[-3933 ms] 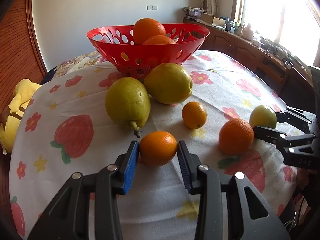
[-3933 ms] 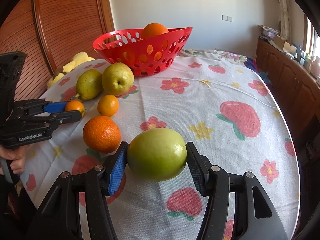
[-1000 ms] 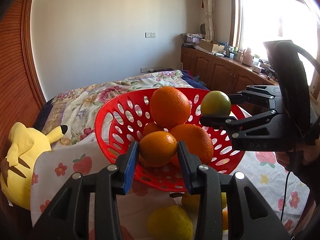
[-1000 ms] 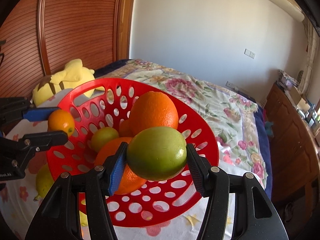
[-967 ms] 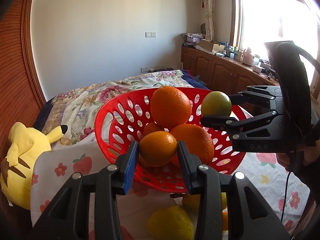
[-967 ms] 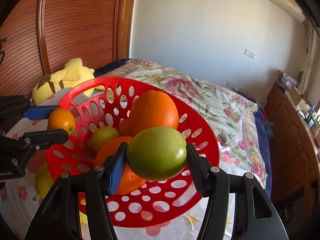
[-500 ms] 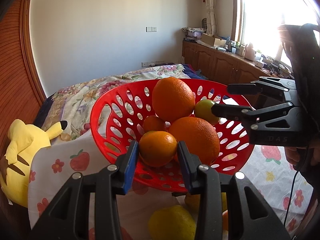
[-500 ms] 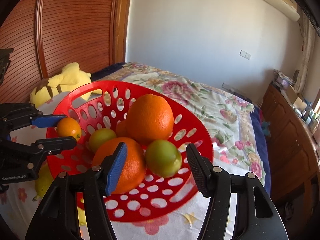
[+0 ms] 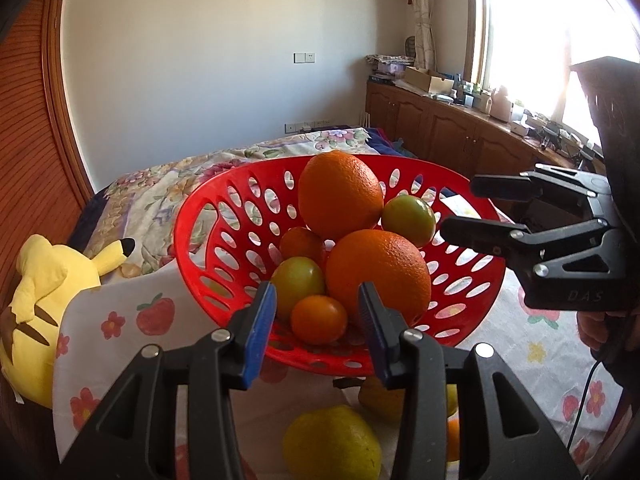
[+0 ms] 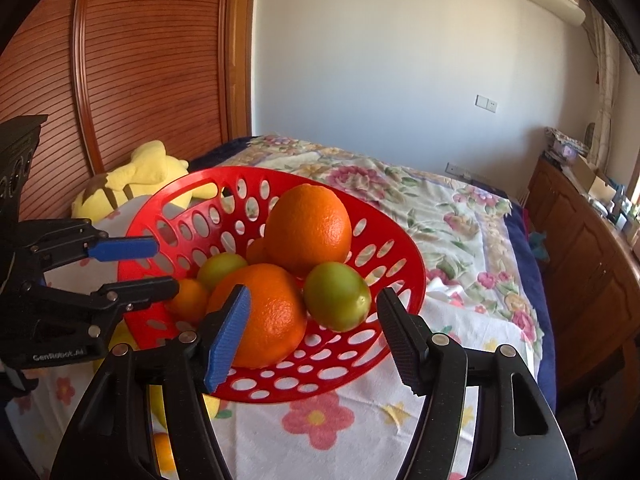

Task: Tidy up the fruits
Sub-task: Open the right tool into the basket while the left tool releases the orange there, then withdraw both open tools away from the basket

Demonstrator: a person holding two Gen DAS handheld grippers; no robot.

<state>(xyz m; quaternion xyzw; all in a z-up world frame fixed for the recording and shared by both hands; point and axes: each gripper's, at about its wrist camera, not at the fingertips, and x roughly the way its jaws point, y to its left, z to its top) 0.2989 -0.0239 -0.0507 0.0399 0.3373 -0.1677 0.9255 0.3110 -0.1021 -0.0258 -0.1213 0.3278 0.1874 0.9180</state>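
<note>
nearest the left wrist camera, left gripper (image 9: 316, 316) with blue-padded black fingers, jaws parted and just been opening, pads clear of the small orange mandarin (image 9: 319, 319) now lying between them at the near wall inside the red perforated plastic basket (image 9: 224, 240). below the basket's near rim, on the white strawberry-and-flower tablecloth (image 9: 116, 320), a yellow-green pear (image 9: 332, 444) and a second yellowish fruit (image 9: 380, 398), partly hidden behind the fingers.

in the right wrist view, right gripper (image 10: 314, 334) just in front of the basket's near rim, jaws wide and just been opening, nothing pressed between the pads; round green fruit (image 10: 337, 297) resting in the basket beyond them, against a large orange (image 10: 266, 312).

inside the basket, further in: a smaller green fruit (image 9: 298, 282) behind the mandarin, another small orange fruit (image 9: 302, 244) deeper down, and a second large orange (image 9: 340, 196) perched on top of the pile.

to the right of the basket in the left wrist view, the right gripper's black frame, held by a hand (image 9: 596, 328), blocking part of the far rim.

left of the basket, a yellow plush toy (image 9: 44, 280) against the ribbed wooden panel (image 10: 132, 80). behind the basket, a floral bedspread (image 10: 436, 208); beyond that, wooden cabinets (image 9: 436, 128) under a bright window.
</note>
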